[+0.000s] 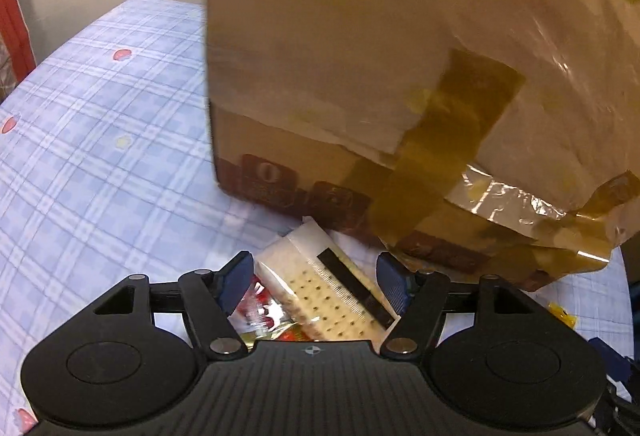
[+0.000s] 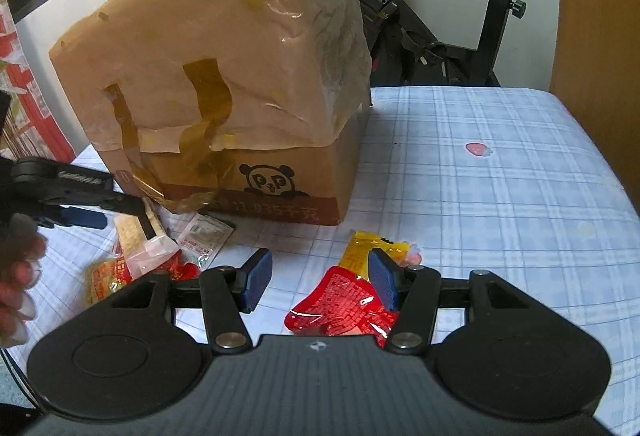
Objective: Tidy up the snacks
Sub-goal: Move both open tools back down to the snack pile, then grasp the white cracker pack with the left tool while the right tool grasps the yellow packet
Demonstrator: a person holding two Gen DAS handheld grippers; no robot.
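My left gripper point(image 1: 316, 284) is open low over the table, its blue pads on either side of a clear cracker packet point(image 1: 320, 286) without pressing on it. A red wrapper point(image 1: 262, 312) lies under that packet. In the right wrist view the left gripper point(image 2: 146, 222) shows side-on above the cracker packet point(image 2: 130, 234), with a hand point(image 2: 20, 276) behind it. My right gripper point(image 2: 320, 280) is open above a red snack packet point(image 2: 340, 306), which lies nearer its right pad. A yellow packet point(image 2: 360, 250) lies just beyond.
A big cardboard box point(image 2: 240, 76) with a panda print, wrapped in taped film, stands close behind the snacks; it fills the left wrist view too point(image 1: 360, 56). A white sachet point(image 2: 204, 236) and a yellow-red packet point(image 2: 106, 276) lie nearby. Blue checked tablecloth point(image 2: 500, 196); exercise bike point(image 2: 500, 16) behind.
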